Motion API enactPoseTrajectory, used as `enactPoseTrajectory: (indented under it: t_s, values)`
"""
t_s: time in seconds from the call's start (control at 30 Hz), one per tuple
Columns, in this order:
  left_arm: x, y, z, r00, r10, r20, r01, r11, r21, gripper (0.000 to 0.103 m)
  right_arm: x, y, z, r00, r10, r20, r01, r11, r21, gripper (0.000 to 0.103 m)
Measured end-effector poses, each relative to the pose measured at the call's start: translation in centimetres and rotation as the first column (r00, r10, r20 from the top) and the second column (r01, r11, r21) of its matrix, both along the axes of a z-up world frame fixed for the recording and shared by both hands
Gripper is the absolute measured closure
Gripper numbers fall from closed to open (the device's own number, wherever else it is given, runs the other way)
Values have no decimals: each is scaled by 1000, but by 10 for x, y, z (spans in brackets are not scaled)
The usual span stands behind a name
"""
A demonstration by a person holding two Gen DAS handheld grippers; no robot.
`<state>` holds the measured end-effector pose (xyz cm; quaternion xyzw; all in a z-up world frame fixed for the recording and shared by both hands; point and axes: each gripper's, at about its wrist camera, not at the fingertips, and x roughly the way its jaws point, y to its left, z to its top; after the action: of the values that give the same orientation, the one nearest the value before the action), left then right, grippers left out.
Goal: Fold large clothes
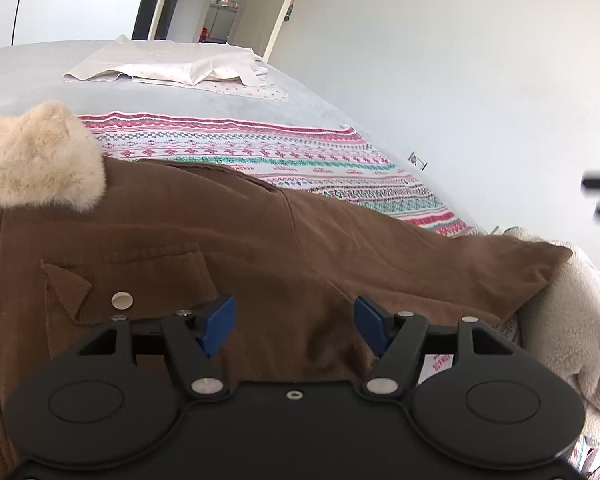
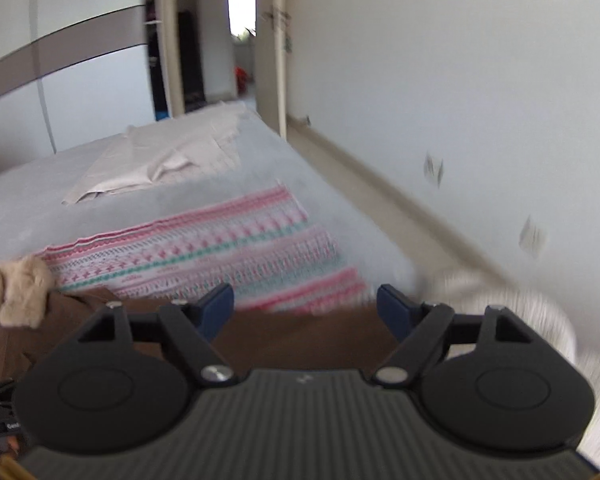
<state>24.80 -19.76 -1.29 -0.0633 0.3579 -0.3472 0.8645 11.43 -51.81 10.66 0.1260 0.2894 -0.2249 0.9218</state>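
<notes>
We record a bed (image 1: 148, 96) with a plain grey cover as the only support in view, running away from both cameras toward a doorway. On it we see three things: a pale cream cloth (image 1: 168, 66), loosely folded, at the far end; a patterned blanket (image 1: 260, 152) with pink, teal and white bands lying flat across the middle, well apart from the cloth; and a brown coat (image 1: 260, 248) with a cream fur collar (image 1: 40, 160) at the near end, its far edge overlapping the near edge of the blanket.
</notes>
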Motion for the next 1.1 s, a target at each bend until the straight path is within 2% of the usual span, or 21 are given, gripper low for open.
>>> enactPoseTrajectory:
  t_s: [0.1,0.2,0.3,0.4,0.53,0.57,0.6,0.63,0.67,0.73,0.8,0.87,0.93,1.07,1.1]
  values:
    - [6,-6,-8,1000,11,-17,-11,1000,-12,38,-10,-33,-34,999,-42,-12,44,966,256,25]
    - [4,-11,-13,1000,17,-14,-17,1000,-15,38,-12,-43,-64,993,-97,-70,117,913,391,26]
    - [2,-18,-20,1000,16,-1,-16,1000,-21,38,-10,-40,-84,994,-90,-65,111,849,517,21]
    - [3,-23,-26,1000,21,17,-21,999,-42,38,0,-21,-82,989,-117,-92,146,889,434,12]
    - [1,-30,-38,1000,-1,1,1,993,-118,41,23,-7,-86,958,-244,-148,278,916,289,14]
    - [-1,-36,-43,999,-33,-11,32,993,-110,41,28,-5,-88,944,-294,-152,324,913,249,16]
    - [-7,-43,-47,999,-49,3,50,996,-71,41,35,-3,-90,929,-339,-149,365,908,208,19]
    - [-16,-50,-49,996,-66,64,67,998,-12,41,40,-2,-94,912,-386,-141,406,899,163,21]
    - [-22,-56,-48,992,-83,99,80,996,33,41,46,0,-98,895,-427,-131,441,891,111,27]
    - [-25,-61,-45,988,-101,113,93,993,69,41,58,2,-109,869,-479,-125,481,876,-11,44]
    - [-26,-57,-45,987,-116,112,110,992,56,40,63,-2,-119,850,-514,-116,506,857,-96,98]
    - [-25,-48,-44,987,-133,94,133,991,10,40,54,-8,-121,859,-506,-72,505,862,-43,98]
    - [-24,-39,-41,988,-141,66,144,989,-33,38,43,-2,-110,886,-464,10,464,886,-10,98]
    - [-21,-18,-28,990,-138,10,138,989,-60,38,28,29,-64,939,-302,165,319,944,-85,98]
    - [-22,-13,-23,992,-127,10,127,990,-54,31,26,39,-51,945,-261,195,285,953,-107,98]
